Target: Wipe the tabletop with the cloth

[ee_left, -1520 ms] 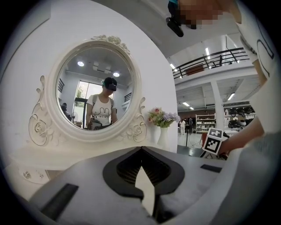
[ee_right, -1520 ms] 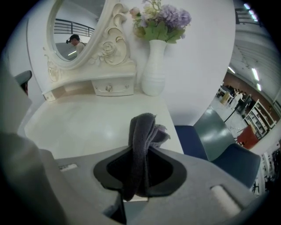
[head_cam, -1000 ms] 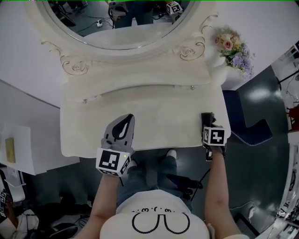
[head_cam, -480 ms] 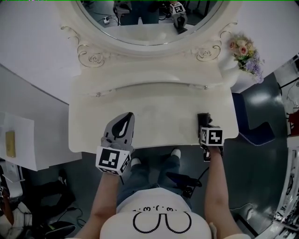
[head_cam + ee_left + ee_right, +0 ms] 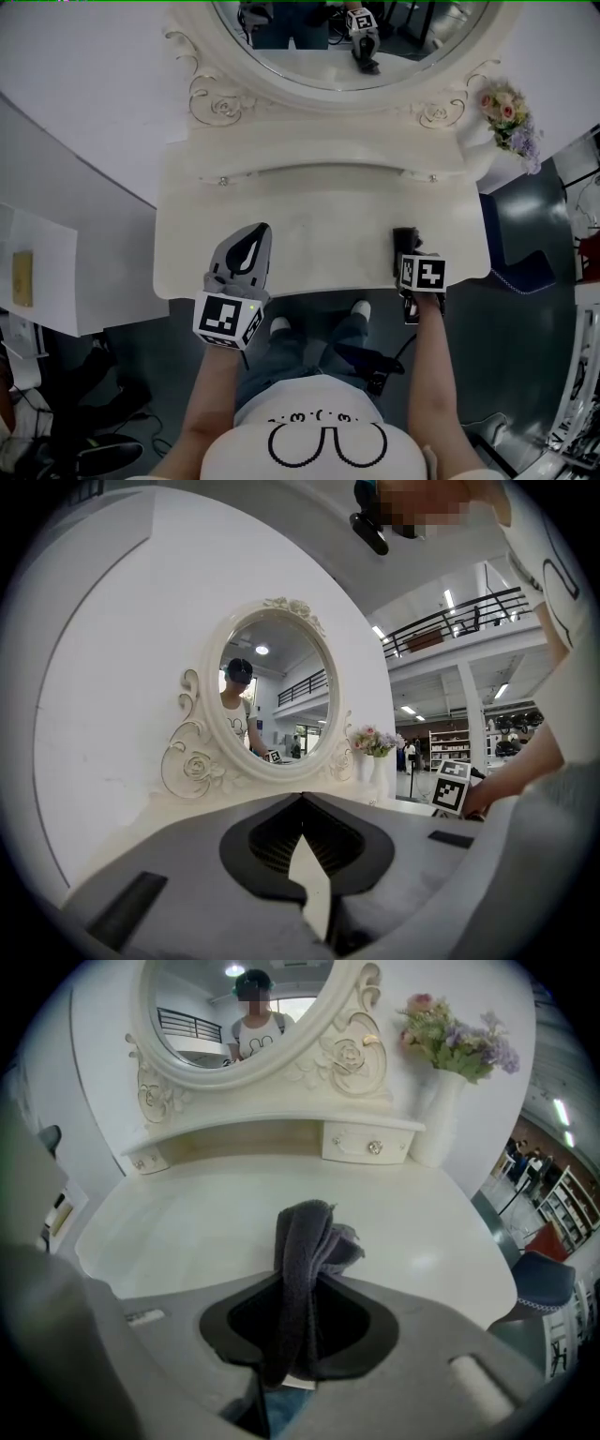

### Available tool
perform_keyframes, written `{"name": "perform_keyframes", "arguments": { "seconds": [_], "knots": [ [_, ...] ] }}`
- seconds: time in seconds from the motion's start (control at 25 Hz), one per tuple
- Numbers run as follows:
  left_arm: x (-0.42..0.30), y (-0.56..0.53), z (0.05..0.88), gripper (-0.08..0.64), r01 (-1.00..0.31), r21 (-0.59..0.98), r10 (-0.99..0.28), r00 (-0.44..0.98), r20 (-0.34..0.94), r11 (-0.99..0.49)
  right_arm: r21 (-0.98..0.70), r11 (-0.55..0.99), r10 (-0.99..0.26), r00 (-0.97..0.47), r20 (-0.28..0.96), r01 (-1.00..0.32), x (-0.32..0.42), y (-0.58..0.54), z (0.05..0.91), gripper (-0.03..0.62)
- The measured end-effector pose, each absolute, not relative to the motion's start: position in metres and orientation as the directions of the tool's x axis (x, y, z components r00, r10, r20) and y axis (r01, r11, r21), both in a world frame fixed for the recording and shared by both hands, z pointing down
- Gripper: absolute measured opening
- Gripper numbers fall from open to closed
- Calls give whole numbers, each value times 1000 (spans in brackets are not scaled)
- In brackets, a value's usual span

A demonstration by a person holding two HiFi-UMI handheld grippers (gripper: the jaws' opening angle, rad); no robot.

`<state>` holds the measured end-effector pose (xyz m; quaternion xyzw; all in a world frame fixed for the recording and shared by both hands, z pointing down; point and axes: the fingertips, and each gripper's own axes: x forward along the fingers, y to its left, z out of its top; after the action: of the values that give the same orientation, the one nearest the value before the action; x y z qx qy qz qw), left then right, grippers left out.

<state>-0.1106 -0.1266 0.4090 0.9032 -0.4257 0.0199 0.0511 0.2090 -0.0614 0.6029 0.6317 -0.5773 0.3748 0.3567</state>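
The cream tabletop [image 5: 328,211] of a dressing table fills the middle of the head view. My right gripper [image 5: 405,236] is shut on a dark grey cloth [image 5: 403,242] and tilts down at the table's front right. In the right gripper view the folded cloth [image 5: 305,1237] sticks out past the jaws over the tabletop [image 5: 178,1232]. Whether it presses on the surface I cannot tell. My left gripper [image 5: 257,229] hovers level over the front left edge, shut with nothing in it. Its tips meet in the left gripper view [image 5: 302,797].
An oval mirror [image 5: 347,37] in a carved frame stands at the back, above a shelf with small drawers [image 5: 370,1146]. A vase of flowers [image 5: 511,117] sits at the back right corner. A blue chair [image 5: 520,272] is right of the table, a white side table [image 5: 37,281] to the left.
Both grippers have slid leftward along the table's front edge, the right one carrying the cloth with it. The jaws have not changed.
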Motion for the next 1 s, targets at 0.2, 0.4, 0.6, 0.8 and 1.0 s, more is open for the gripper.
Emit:
{"name": "perform_keyframes", "arguments": {
  "seconds": [0.2, 0.4, 0.6, 0.8, 1.0],
  "knots": [
    [-141, -127, 410, 2, -787, 76, -784, 617, 66, -613, -9, -76, -469, 27, 883, -997, 178, -63, 605, 92],
    [-168, -127, 412, 2, -800, 81, -799, 599, 56, -594, -60, -77, -465, -18, 885, -995, 139, -69, 607, 92],
    [-194, -128, 415, 2, -820, 94, -819, 571, 51, -565, -102, -60, -469, -62, 881, -993, 99, -75, 608, 92],
    [-216, -126, 416, 2, -840, 97, -840, 540, 52, -534, -179, -57, -471, -132, 872, -982, 58, -84, 608, 92],
    [-239, -123, 421, 2, -860, 101, -860, 508, 58, -501, -210, -8, -471, -182, 863, -978, 16, -90, 609, 92]
  ]
}}
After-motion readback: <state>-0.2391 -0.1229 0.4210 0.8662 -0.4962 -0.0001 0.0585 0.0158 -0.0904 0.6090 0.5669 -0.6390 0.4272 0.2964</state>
